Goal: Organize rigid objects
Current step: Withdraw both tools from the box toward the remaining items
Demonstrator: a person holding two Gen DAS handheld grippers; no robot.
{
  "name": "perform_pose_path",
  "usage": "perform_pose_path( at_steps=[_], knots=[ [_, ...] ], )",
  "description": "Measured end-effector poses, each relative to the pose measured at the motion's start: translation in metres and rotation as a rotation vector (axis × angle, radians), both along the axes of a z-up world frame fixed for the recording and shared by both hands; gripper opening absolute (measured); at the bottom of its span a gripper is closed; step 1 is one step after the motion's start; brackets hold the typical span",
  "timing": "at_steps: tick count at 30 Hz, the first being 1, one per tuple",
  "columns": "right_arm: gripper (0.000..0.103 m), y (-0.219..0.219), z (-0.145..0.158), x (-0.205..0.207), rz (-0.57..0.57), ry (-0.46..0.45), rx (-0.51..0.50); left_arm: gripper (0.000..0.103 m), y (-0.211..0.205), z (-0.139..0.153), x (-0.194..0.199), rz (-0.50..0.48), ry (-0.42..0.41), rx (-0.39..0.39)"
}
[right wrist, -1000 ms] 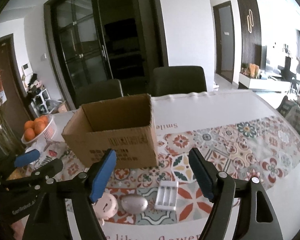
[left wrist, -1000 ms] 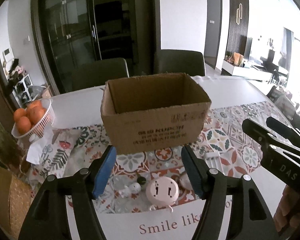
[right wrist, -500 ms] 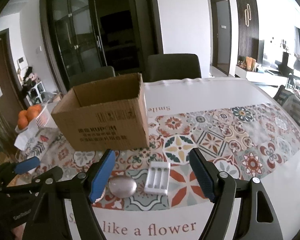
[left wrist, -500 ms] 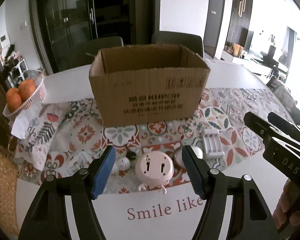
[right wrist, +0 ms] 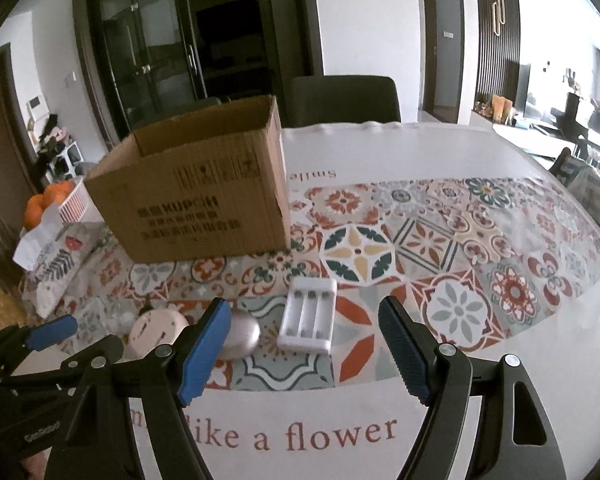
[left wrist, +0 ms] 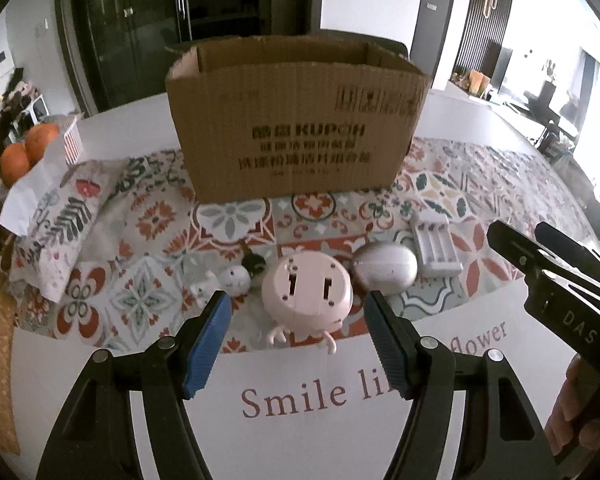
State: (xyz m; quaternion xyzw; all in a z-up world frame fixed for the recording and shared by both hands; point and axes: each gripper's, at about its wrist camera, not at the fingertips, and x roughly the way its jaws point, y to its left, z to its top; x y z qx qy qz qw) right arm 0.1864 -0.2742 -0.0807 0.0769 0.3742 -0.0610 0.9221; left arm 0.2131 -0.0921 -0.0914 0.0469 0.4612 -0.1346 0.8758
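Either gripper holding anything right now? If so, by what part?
Nothing held. Left gripper is open around the pink round toy, not touching; right gripper is open above the white battery holder.

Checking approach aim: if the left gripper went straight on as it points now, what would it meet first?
Most likely the pink round gadget, lying centred just ahead of the open left gripper. The box stands further along the same line. Depth is only roughly readable.
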Motion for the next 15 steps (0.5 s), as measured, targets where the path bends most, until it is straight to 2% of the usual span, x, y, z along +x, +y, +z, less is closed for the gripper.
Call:
perform_pose_path(
  at_steps=[8,15],
  knots=[
    [0.077,-0.002,-0.025,-0.002,-0.002,0.058,0.010,0.070,-0.007,-0.020,-0.001,-0.031,0.039,0.019],
    [0.077,-0.010,-0.048,-0.001,-0.013,0.120,0.067,0.072,-0.013,-0.032,0.001,-0.055,0.066,0.029]
  ],
)
